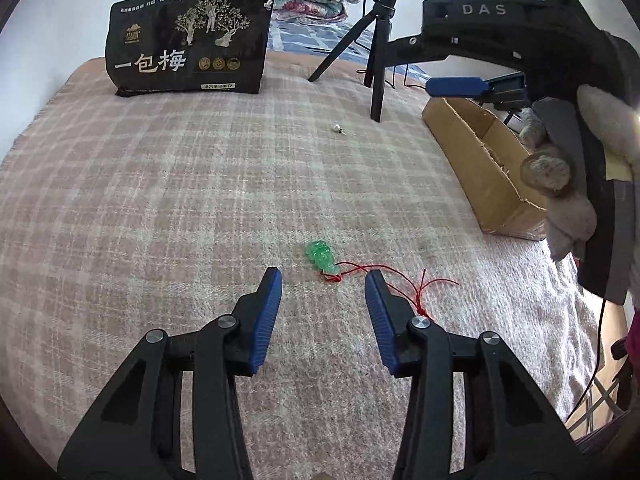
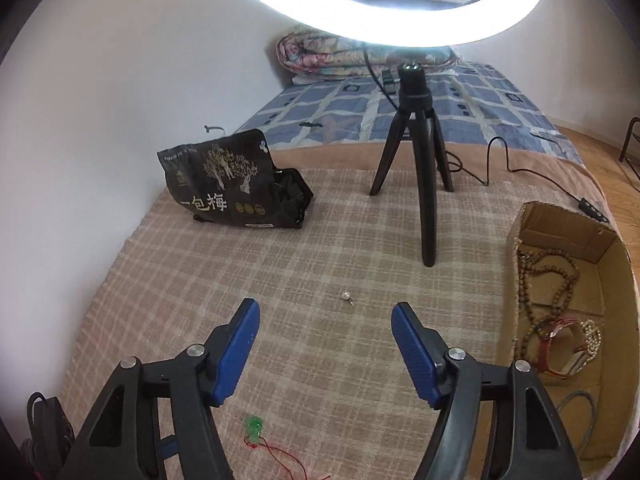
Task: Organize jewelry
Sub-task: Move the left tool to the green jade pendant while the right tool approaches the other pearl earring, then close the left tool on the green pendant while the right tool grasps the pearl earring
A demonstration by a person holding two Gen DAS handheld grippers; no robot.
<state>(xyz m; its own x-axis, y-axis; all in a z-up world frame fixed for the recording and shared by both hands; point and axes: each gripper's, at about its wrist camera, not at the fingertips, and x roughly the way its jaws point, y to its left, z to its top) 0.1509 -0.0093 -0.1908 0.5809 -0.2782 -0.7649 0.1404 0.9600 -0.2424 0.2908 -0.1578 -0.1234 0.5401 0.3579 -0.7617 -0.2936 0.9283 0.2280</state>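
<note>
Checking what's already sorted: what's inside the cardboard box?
Inside the cardboard box: brown bead necklace, pearl strand, red-strapped watch, grey cord. Its near corner is hidden.

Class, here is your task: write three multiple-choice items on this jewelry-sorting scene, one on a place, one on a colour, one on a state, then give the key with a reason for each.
1. Where does the pearl earring lie?
A. in the cardboard box
B. on the plaid blanket
C. on the black snack bag

2. What colour is the cord on the green pendant?
A. red
B. white
C. black

3. How does the left gripper stand?
A. shut on the pendant
B. shut on nothing
C. open, holding nothing

Key: 1 B, it rests on the plaid blanket, apart from the cardboard box. 2 A, a red cord trails from it. 3 C, its blue fingers stand wide apart around bare blanket.
</note>
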